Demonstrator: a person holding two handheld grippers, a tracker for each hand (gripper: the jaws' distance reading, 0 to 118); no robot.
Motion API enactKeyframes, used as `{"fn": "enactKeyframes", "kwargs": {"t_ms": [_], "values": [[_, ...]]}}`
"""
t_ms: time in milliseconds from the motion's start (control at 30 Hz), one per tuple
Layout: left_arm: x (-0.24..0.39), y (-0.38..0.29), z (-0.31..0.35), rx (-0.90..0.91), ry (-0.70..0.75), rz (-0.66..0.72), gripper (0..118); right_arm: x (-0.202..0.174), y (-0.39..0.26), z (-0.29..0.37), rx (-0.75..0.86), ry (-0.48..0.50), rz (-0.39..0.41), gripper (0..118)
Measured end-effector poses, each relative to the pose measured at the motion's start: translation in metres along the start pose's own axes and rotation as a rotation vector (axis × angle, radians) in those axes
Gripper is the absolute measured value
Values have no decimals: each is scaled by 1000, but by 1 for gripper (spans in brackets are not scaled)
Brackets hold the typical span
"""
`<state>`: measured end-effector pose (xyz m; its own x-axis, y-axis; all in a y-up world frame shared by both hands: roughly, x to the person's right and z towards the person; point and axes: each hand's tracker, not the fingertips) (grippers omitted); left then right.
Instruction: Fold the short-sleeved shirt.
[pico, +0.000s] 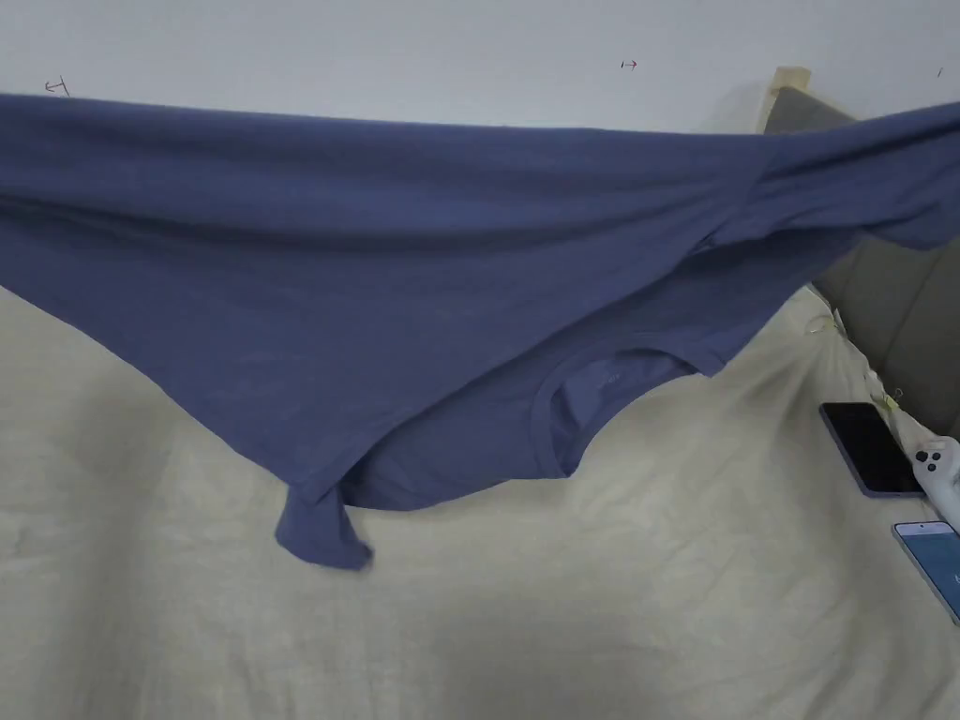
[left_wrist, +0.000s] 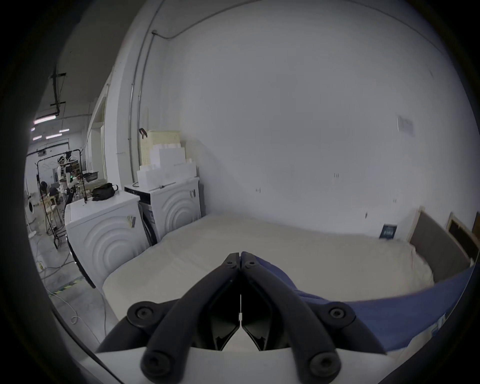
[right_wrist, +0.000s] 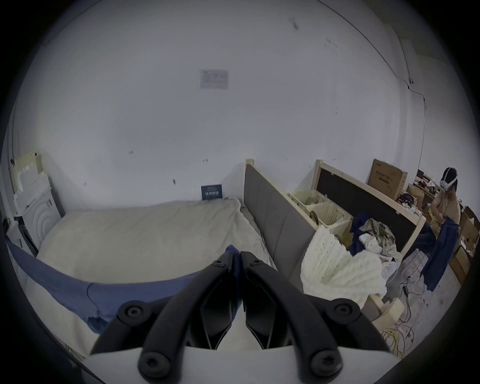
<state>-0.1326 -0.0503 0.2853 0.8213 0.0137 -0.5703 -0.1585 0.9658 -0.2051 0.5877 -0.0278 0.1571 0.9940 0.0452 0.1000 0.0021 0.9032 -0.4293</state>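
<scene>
Head view showed the blue short-sleeved shirt (pico: 309, 281) stretched wide in the air above the cream-sheeted bed (pico: 656, 581), its collar and 1 sleeve hanging lowest, just over the sheet. Left gripper (left_wrist: 240, 256) had both jaws pressed together on an edge of the fabric, which trailed away to its right. Right gripper (right_wrist: 237, 256) was likewise clamped on the cloth between its jaws. 2 phones (pico: 867, 448) and a white controller (pico: 940, 466) lay on the bed's right side.
</scene>
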Motion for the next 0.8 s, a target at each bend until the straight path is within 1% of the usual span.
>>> {"fn": "enactKeyframes", "kwargs": {"t_ms": [133, 200, 300, 367, 433, 533, 633, 700, 800], "values": [[9, 40, -11, 42, 16, 3, 0, -17, 40, -4, 65, -57, 52, 5], [18, 56, -20, 49, 42, 0, 0, -28, 62, -8, 93, -101, 75, 5], [31, 74, -37, 61, 72, 4, 0, -40, 92, -24, 121, -134, 81, 5], [46, 81, -46, 74, 102, 6, 0, -49, 112, -37, 134, -155, 61, 5], [57, 88, -69, 77, 121, 0, 0, -58, 128, -50, 150, -173, 40, 5], [69, 95, -108, 78, 117, 4, 0, -67, 153, -72, 180, -214, 3, 4], [85, 98, -143, 79, 112, 5, 0, -71, 174, -88, 250, -267, -46, 4], [98, 98, -162, 98, 95, 44, 0, -75, 183, -98, 273, -282, -85, 4], [120, 99, -183, 120, 75, 64, 0, -83, 188, -113, 278, -288, -55, 3]]}}
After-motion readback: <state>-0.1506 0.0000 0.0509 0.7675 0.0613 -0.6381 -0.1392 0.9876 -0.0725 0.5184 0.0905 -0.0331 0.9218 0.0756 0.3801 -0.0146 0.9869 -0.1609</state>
